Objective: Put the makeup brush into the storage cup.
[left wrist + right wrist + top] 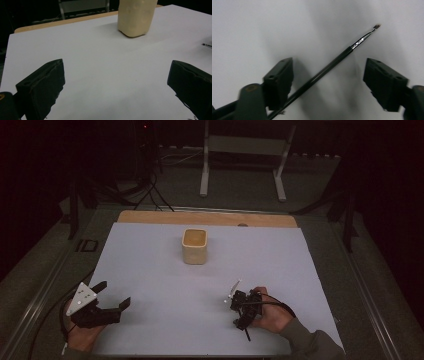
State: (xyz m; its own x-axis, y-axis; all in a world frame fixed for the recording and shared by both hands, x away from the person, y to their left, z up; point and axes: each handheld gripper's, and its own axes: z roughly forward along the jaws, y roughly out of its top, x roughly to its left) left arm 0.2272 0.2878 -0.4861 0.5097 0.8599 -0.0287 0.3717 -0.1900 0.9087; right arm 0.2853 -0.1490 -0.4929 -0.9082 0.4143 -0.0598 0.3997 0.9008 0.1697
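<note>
Right gripper (328,75) fingers apart astride thin black paintbrush (324,71) on white surface (150,270), left gripper (116,82) fingers wide apart, cream square cup (135,17) ahead.

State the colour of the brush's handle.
Black, with a silver collar near the bristles; brush shows best in the right gripper view.

There was one thin black brush (322,72) and one cream cup (194,246) on the one white sheet (150,270). There were two grippers (one in each hand): the left gripper (114,296) and the right gripper (328,75).
</note>
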